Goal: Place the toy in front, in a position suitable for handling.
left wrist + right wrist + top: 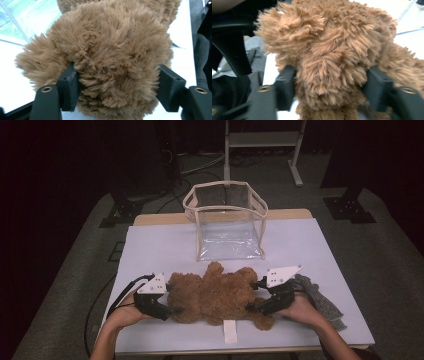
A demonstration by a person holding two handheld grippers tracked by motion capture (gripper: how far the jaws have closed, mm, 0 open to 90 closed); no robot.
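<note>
Step in hand judged as the grasp, both ends at once. Found the shaggy brown plush garment [217,292] lying flat near the front edge of the white-covered table [150,245], roughly midway between its left and right edges. Left gripper [172,300] set against the plush's left end; in the left gripper view a thick wad of pile [112,65] sat between the two black jaws, both pads buried in fur, so read as clamped on the bundle at about half spread. Right gripper [255,295] likewise at the right end; in the right gripper view the jaws pinched a fold of the same fur [329,70] (frame somewhat blurred, contact on both sides still legible). Clear soft plastic tote with beige trim [227,222] stood upright and open-topped toward the back edge, apart from the plush. Grey knitted cloth [320,300] lay crumpled at the front right corner, just behind the right hand. White tag [230,331] protruded from under the plush toward the front edge.

Next move, as a judgement: lift both ends evenly, keep the grips firm through the deep pile (slippage likely), then carry toward the tote's mouth.
</note>
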